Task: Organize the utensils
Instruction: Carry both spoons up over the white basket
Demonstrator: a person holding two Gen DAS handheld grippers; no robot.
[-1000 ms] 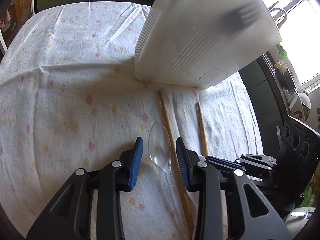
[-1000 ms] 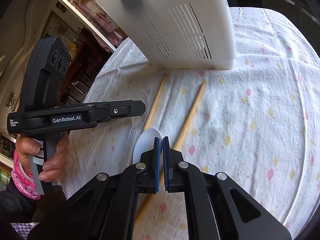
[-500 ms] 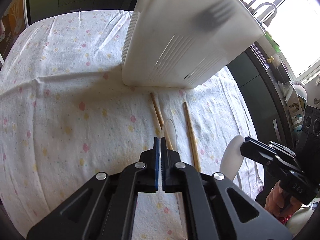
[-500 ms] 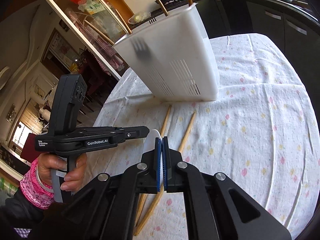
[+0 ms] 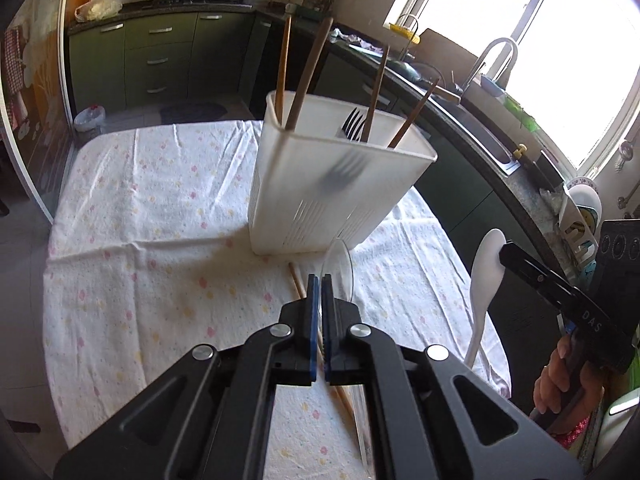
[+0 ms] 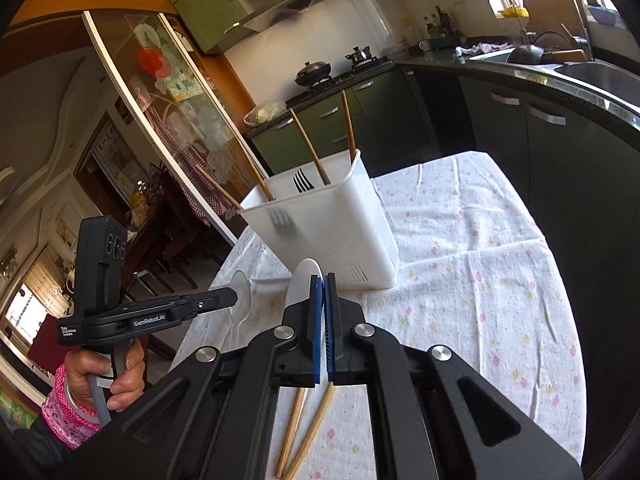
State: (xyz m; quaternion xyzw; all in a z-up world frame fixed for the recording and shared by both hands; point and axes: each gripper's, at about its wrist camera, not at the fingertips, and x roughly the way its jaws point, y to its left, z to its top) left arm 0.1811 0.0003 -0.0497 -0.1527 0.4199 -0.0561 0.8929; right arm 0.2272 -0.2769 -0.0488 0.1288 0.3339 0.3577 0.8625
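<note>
My left gripper (image 5: pixel 319 280) pinches a clear, glossy plastic spoon (image 5: pixel 338 264); my right gripper (image 6: pixel 324 280) pinches an opaque white plastic spoon (image 6: pixel 301 285), smooth. Utensil holder (image 5: pixel 320 192): translucent matt white plastic, holding wooden chopsticks (image 5: pixel 282 68) and a dark fork (image 5: pixel 352 124). Tablecloth (image 5: pixel 160 220): soft creased cloth, dotted.

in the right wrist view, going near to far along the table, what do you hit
two loose wooden chopsticks → white plastic spoon held in the right gripper → white slotted utensil caddy → dark metal fork inside it
</note>
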